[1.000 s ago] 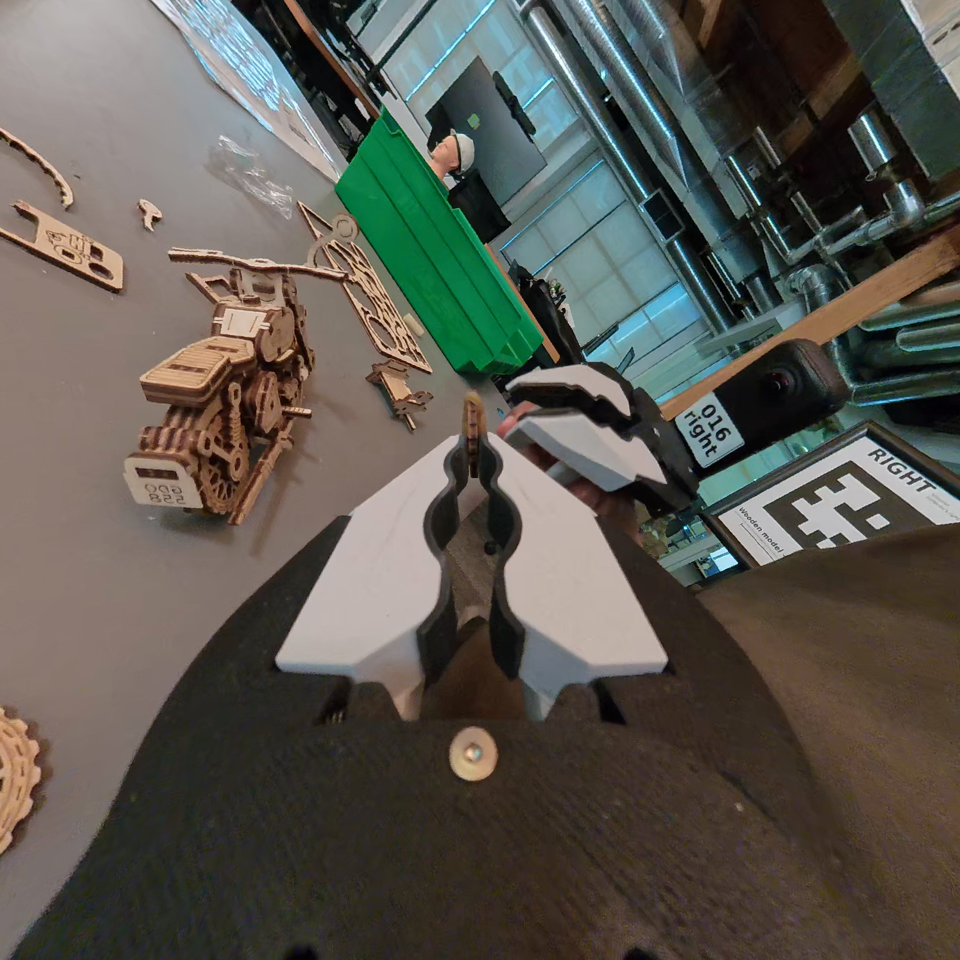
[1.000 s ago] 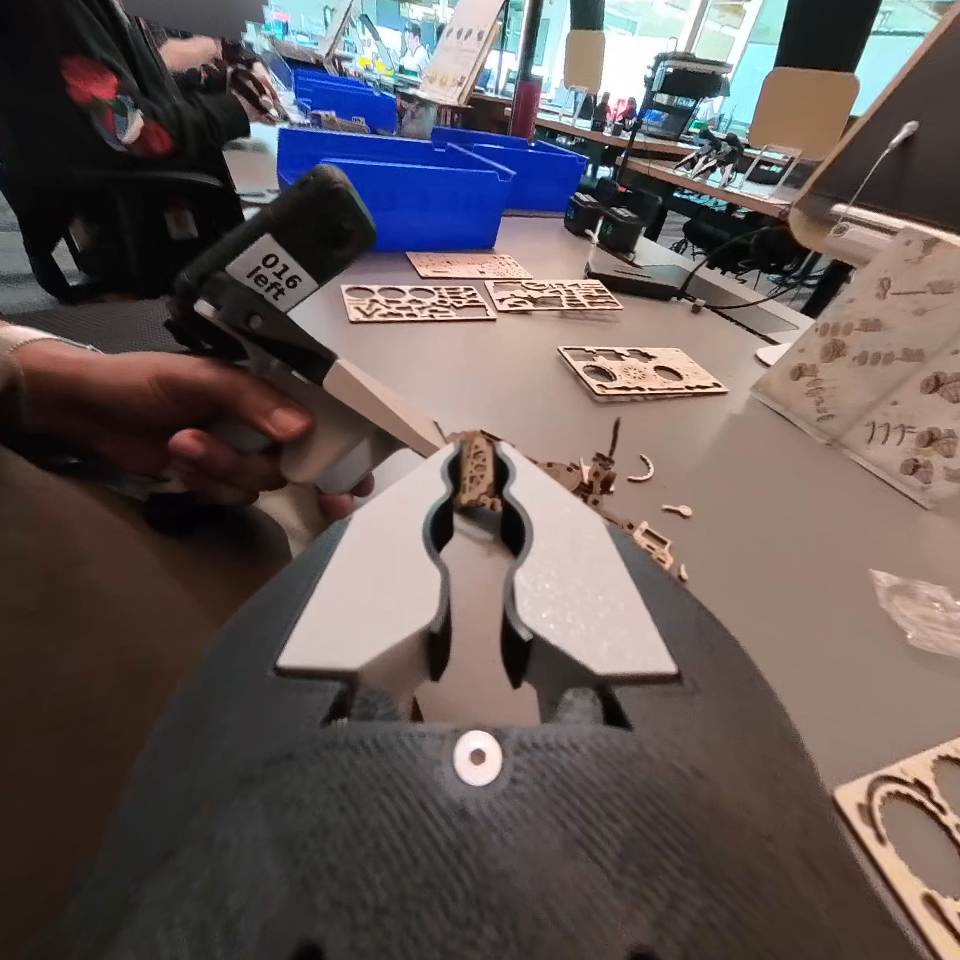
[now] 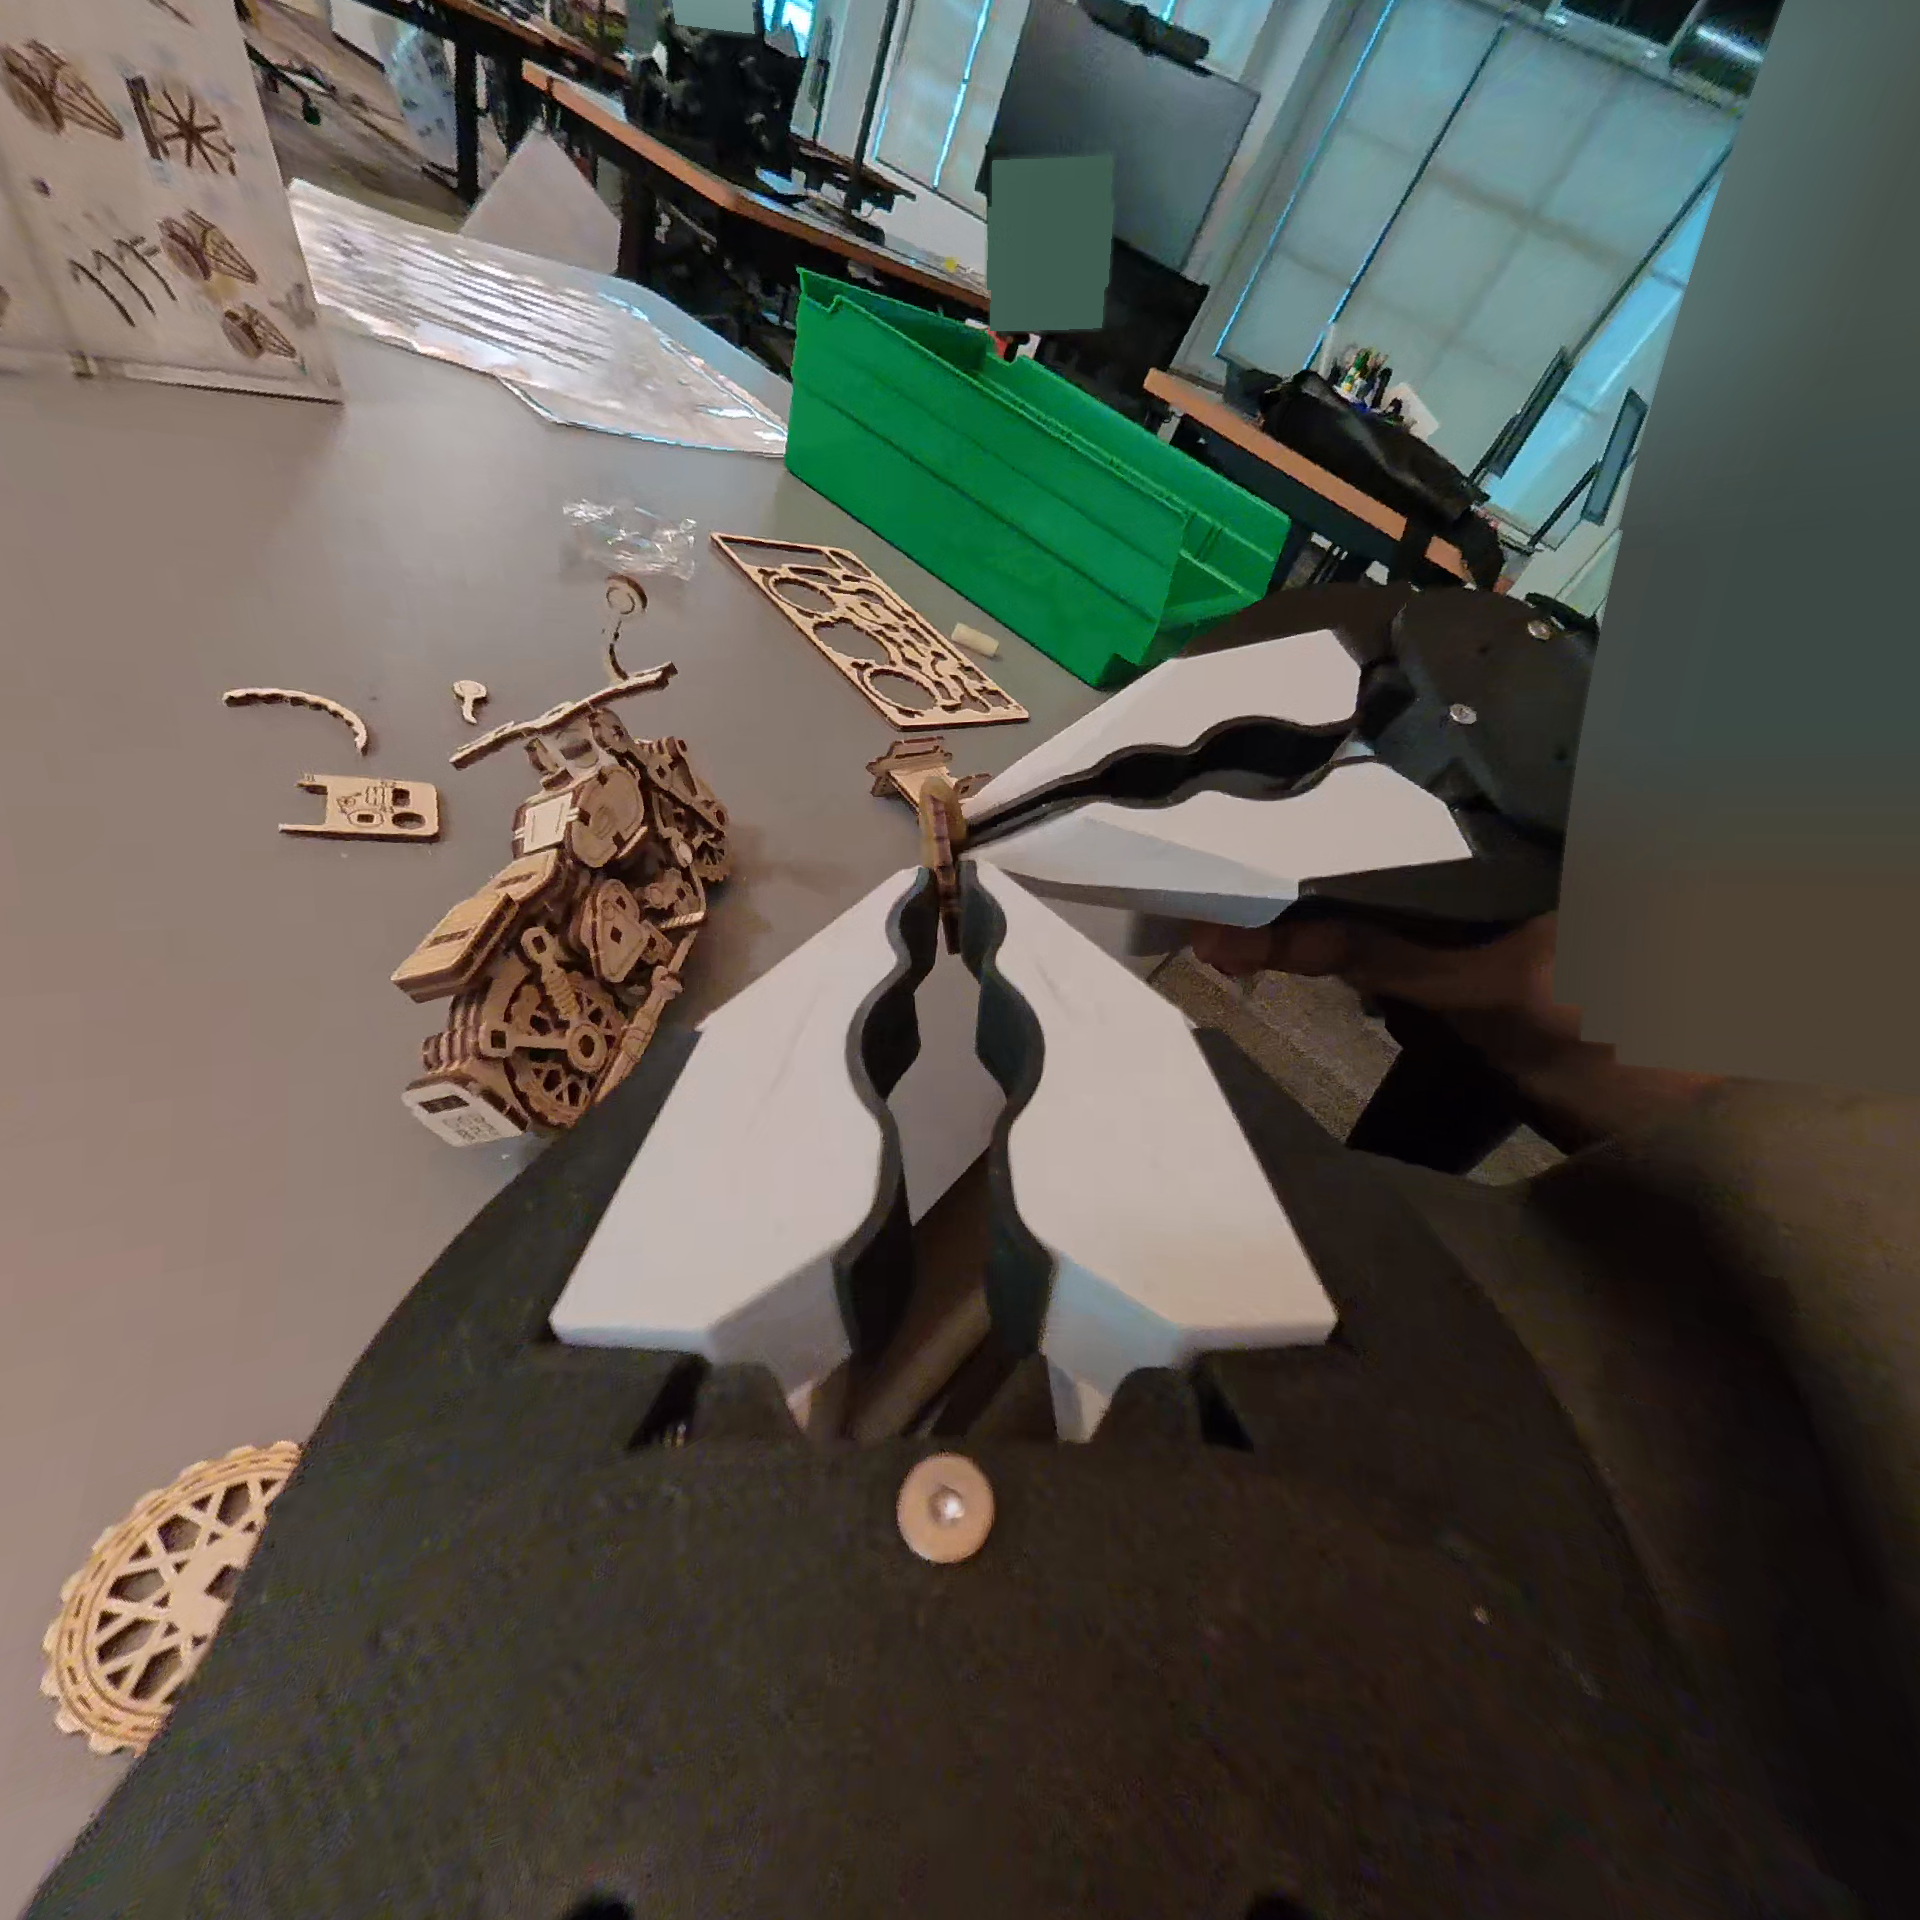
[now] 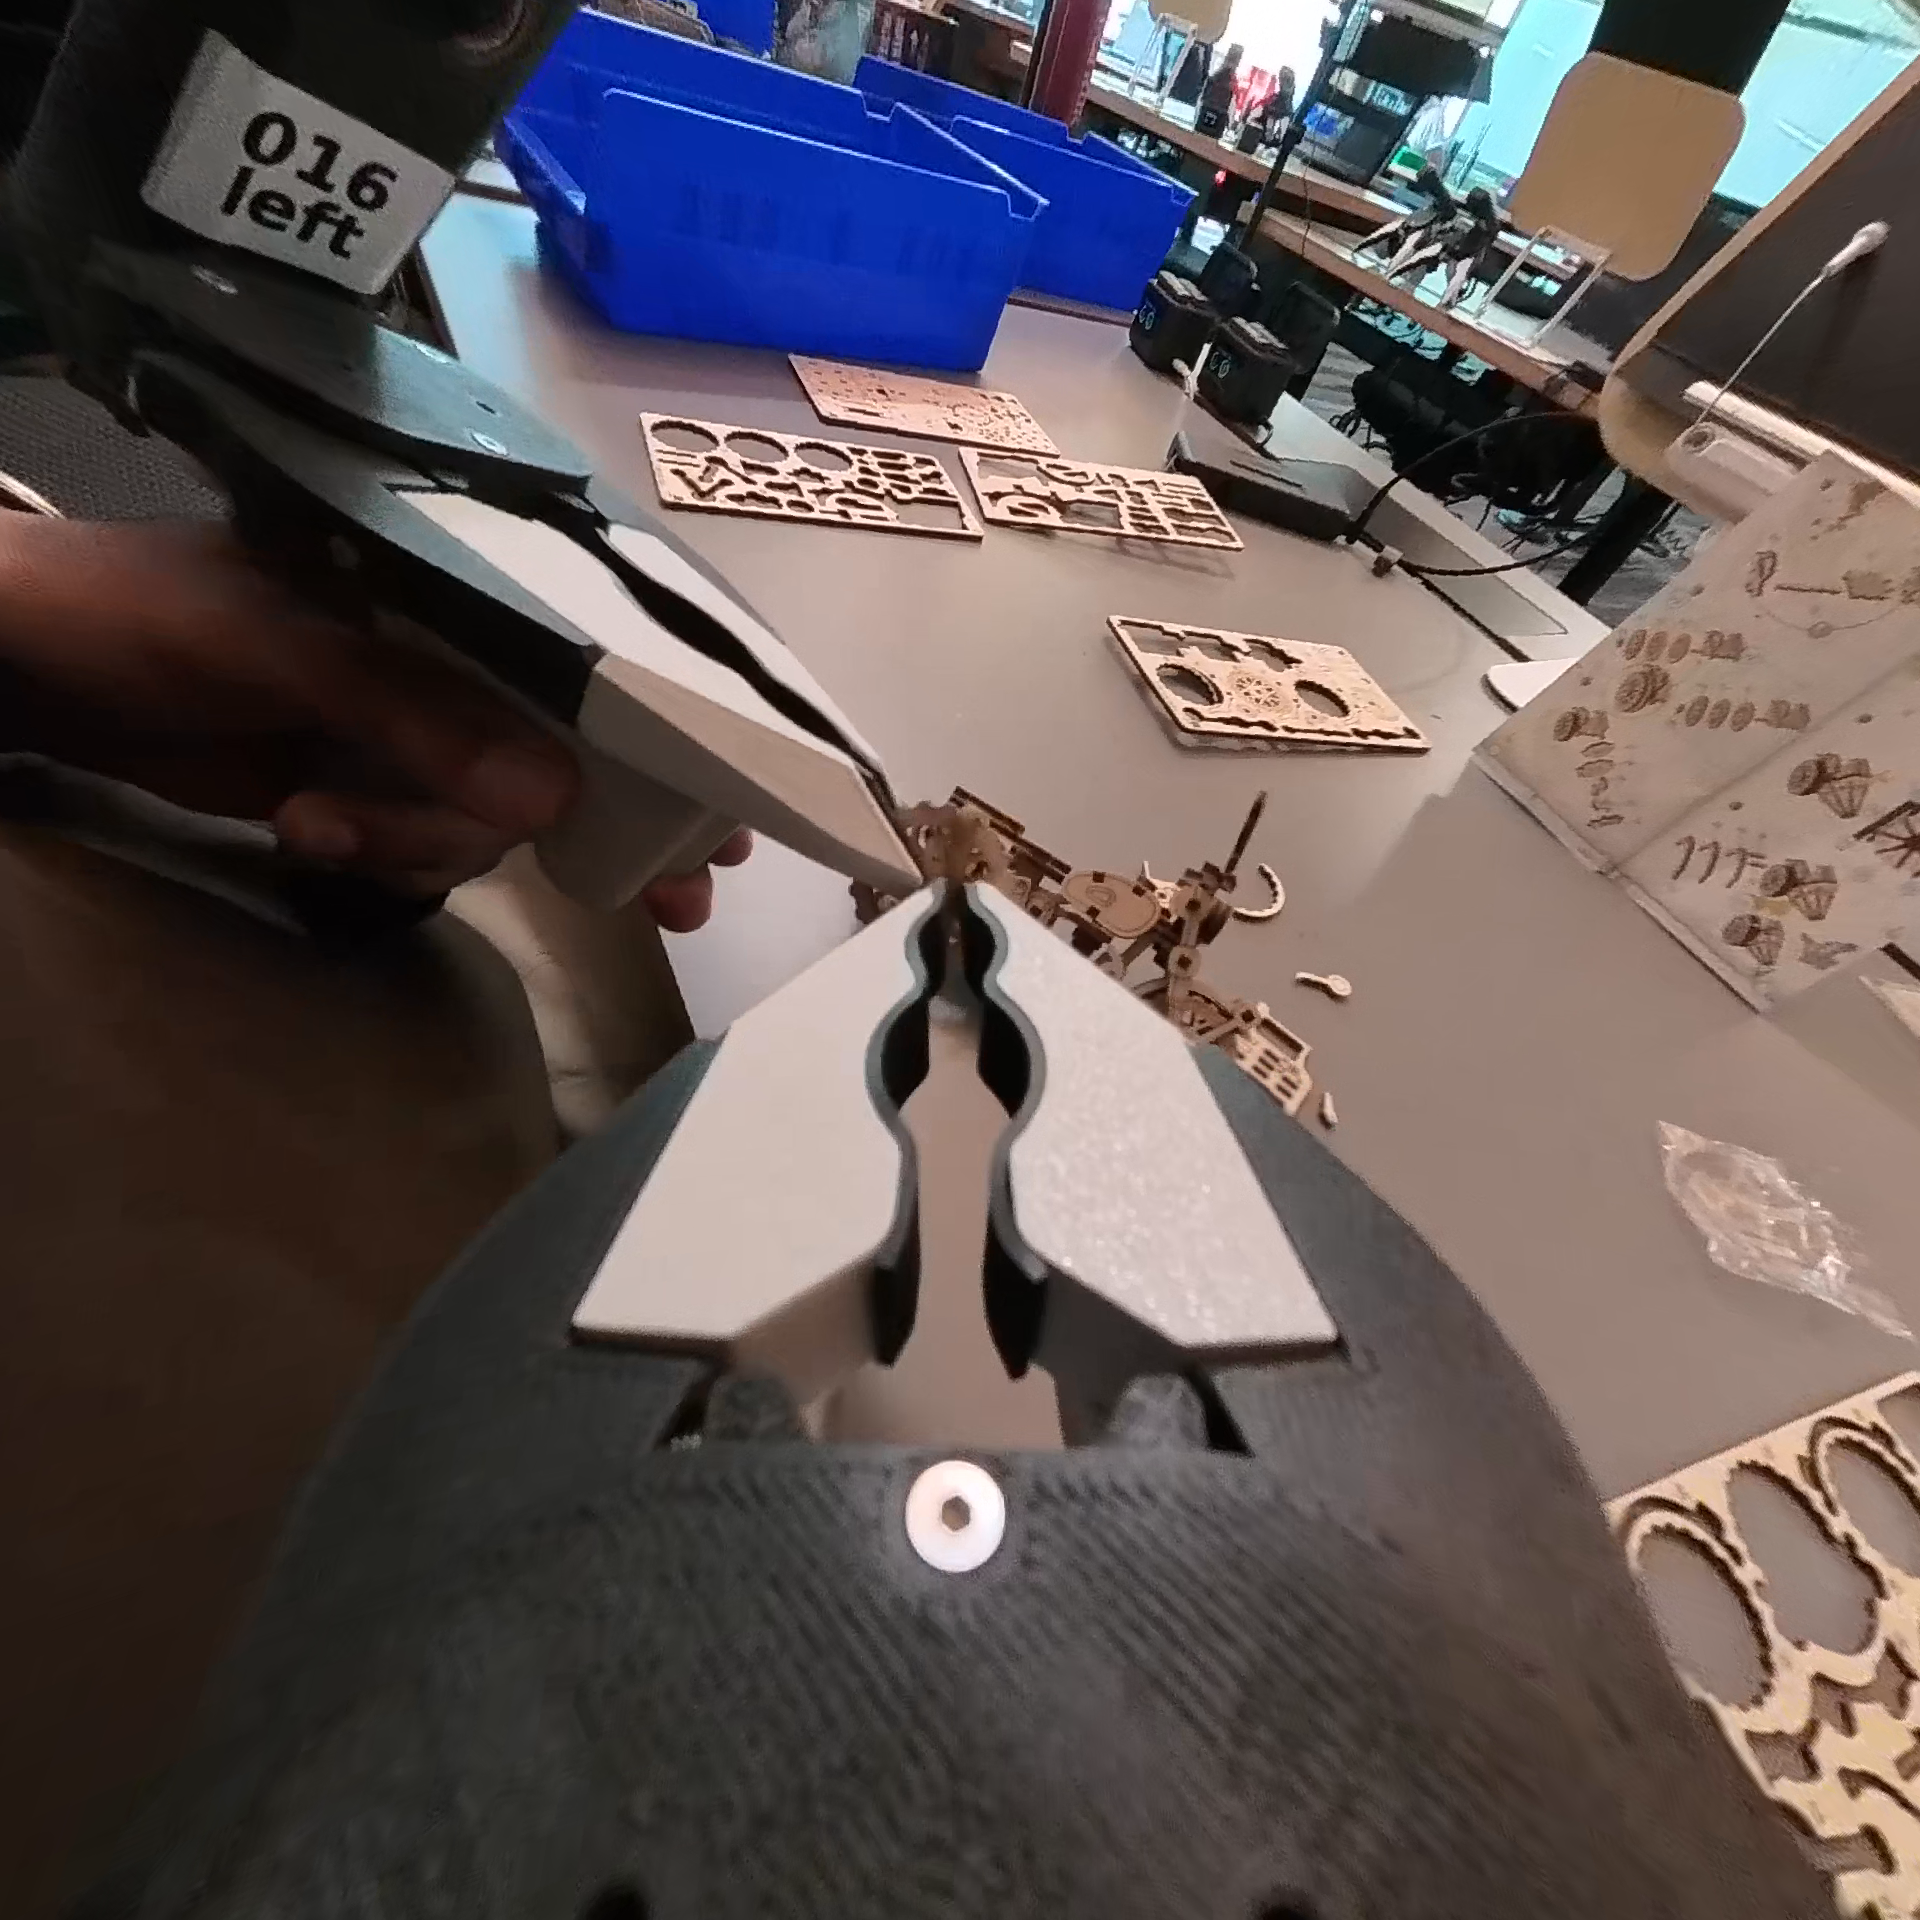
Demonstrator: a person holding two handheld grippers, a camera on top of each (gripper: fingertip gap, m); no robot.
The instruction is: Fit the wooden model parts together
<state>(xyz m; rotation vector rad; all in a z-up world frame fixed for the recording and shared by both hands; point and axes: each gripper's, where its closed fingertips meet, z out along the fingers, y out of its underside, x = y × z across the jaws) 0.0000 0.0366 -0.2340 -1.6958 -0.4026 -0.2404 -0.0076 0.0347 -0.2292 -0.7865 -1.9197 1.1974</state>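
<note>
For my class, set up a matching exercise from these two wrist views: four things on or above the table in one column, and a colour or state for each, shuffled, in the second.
Column A
1. storage bin in the left wrist view
2. storage bins in the right wrist view
3. wooden motorcycle model
4. small wooden gear piece

Column B
a. pinched at both grippers' fingertips
b. green
c. lying on its side on the table
d. blue

Pairs: 1-b, 2-d, 3-c, 4-a
</note>
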